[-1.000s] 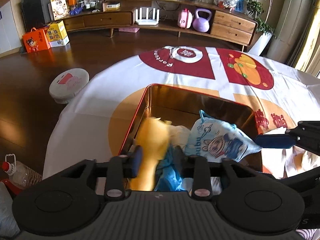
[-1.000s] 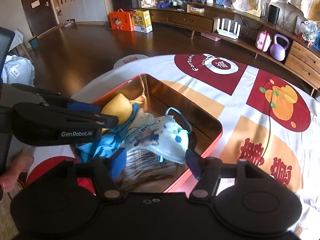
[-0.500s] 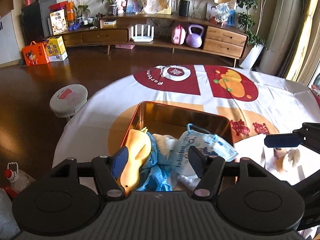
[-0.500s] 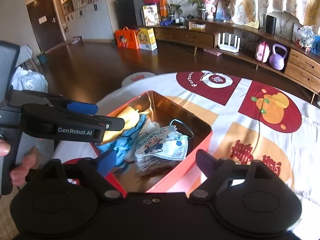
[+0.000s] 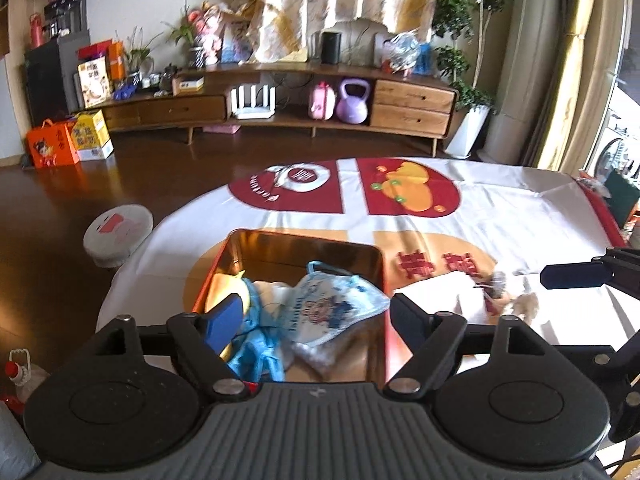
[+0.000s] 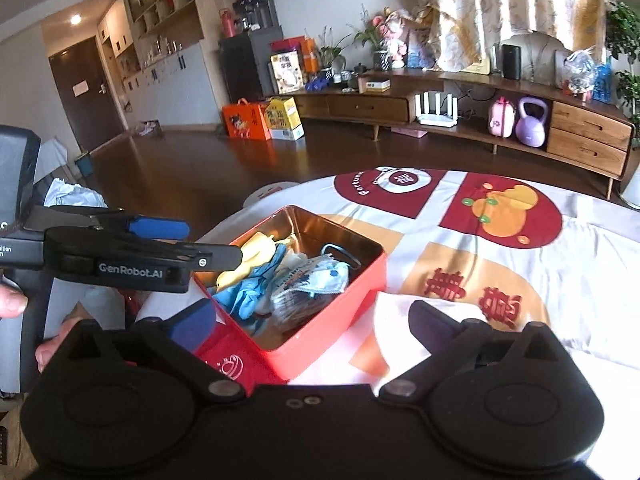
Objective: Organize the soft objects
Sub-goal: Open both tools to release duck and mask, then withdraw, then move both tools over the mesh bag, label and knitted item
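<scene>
- I am working over a round table covered with a white cloth (image 5: pixel 500 208) printed with red and orange panels; a dark wood floor lies beyond it, with a long low wooden sideboard (image 5: pixel 280 108) against the far wall and patterned curtains above it.
- A round white disc-shaped device (image 5: pixel 118 232) sits on the floor just past the table's edge, and an orange gift box (image 6: pixel 245 122) stands near the sideboard.
- A red tin box (image 6: pixel 320 344) with a coppery inside stands open on the cloth, and the soft things are piled in it.
- My left gripper (image 5: pixel 316 316) has its fingers spread wide and holds nothing; the tin and its pile lie straight ahead between the two fingers, below them.
- My right gripper (image 6: pixel 312 320) is likewise spread wide and empty, hovering over the tin's near corner.
- In the tin, a yellow soft toy (image 6: pixel 250 258) lies along the left wall, its long axis running from near to far.
- A blue glove (image 6: pixel 246 292) sprawls beside it toward the near side.
- A printed face mask (image 5: pixel 332 308) lies on top, slanted, its ear loop toward the far wall.
- A white cloth piece (image 5: pixel 436 296) lies on the table just right of the tin.
</scene>
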